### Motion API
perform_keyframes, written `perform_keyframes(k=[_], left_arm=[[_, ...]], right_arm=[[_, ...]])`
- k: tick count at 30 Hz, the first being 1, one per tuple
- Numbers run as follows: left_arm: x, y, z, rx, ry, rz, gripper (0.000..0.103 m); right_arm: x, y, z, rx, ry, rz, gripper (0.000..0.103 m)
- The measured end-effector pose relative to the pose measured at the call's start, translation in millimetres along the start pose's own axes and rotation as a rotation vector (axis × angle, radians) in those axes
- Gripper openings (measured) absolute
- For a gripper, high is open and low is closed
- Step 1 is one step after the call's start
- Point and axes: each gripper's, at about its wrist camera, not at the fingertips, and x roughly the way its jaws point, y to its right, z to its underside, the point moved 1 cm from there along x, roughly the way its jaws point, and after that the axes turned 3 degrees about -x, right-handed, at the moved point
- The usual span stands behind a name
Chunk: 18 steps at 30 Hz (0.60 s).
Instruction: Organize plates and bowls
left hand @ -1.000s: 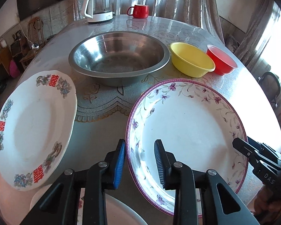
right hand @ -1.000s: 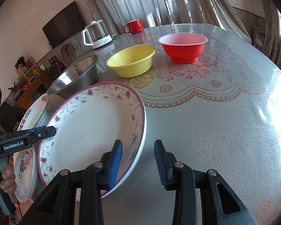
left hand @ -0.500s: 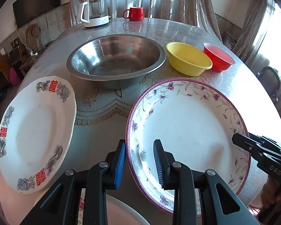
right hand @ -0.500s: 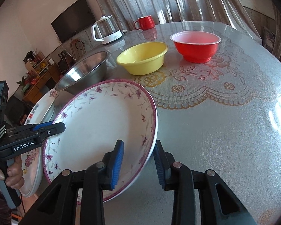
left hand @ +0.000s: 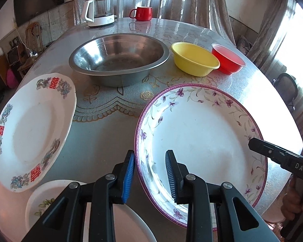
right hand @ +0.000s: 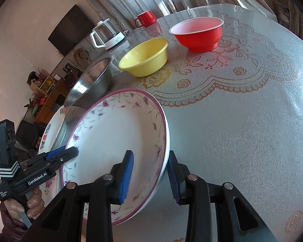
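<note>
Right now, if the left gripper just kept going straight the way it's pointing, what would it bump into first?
Probably the purple-flowered plate: the left gripper already straddles its near rim, so the plate lies right ahead. Beyond it is bare table, then the steel bowl, though depth is uncertain.

"GenRobot.AI" on left gripper [right hand: 71,153]; "DAS" on right gripper [left hand: 252,144]; red double-happiness characters on white plate [left hand: 33,129].

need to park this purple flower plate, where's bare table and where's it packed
Free: the wide stretch of table right of the purple flower plate, below the red bowl. A narrower strip lies between that plate and the red-character plate. Crowded: the row of steel basin, yellow bowl and red bowl.
</note>
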Motion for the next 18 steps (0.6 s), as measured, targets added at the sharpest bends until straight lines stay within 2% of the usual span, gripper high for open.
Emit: perform_keyframes(k=[12, 18], left_arm=[[-12, 4, 20, -0.014, -0.006, 0.041, 0.030], [-18, 8, 28, -0.019, 0.008, 0.053, 0.030]], right_arm=[[-18, -2, 11, -0.016, 0.000, -0.012, 0.034], [-15, -2, 19, -0.028, -0.024, 0.046, 0.034]])
